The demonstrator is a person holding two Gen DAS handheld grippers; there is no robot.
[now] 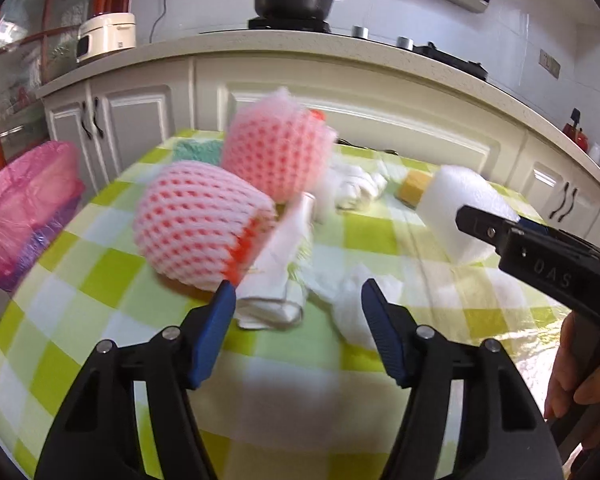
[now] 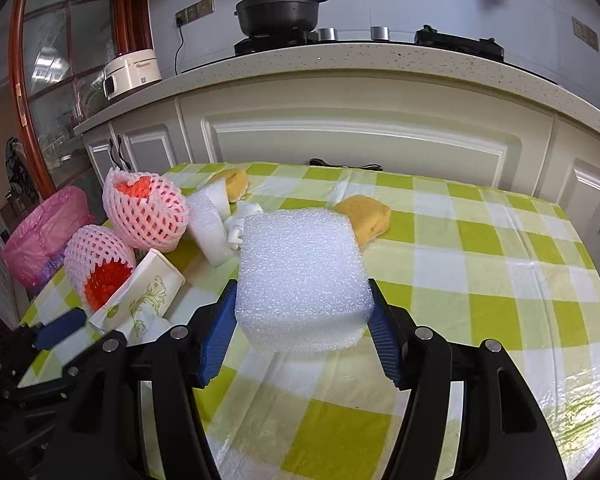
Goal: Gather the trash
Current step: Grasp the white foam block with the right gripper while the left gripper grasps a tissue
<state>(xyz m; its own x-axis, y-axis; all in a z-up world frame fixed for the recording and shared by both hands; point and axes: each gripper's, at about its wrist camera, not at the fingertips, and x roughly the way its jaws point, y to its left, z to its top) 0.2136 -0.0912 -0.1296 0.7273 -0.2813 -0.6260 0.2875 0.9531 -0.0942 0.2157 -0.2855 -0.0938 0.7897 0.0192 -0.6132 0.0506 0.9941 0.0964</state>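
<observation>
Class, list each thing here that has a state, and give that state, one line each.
Right claw: shut on the white foam block.
Left claw: open, holding nothing.
Black pot: lid on.
Pink-lined bin: open.
Nearer foam fruit net: lying on its side.

- I'm in a home kitchen.
- A black pot (image 2: 279, 10) sits on a gas stove (image 2: 458, 46) set in a speckled counter (image 2: 340, 62).
- Cream cabinets (image 2: 356, 136) with dark handles run under it.
- A rice cooker (image 2: 130, 72) is plugged into a wall socket (image 2: 196, 10).
- My table (image 2: 480, 248) wears a green checked cloth.
</observation>
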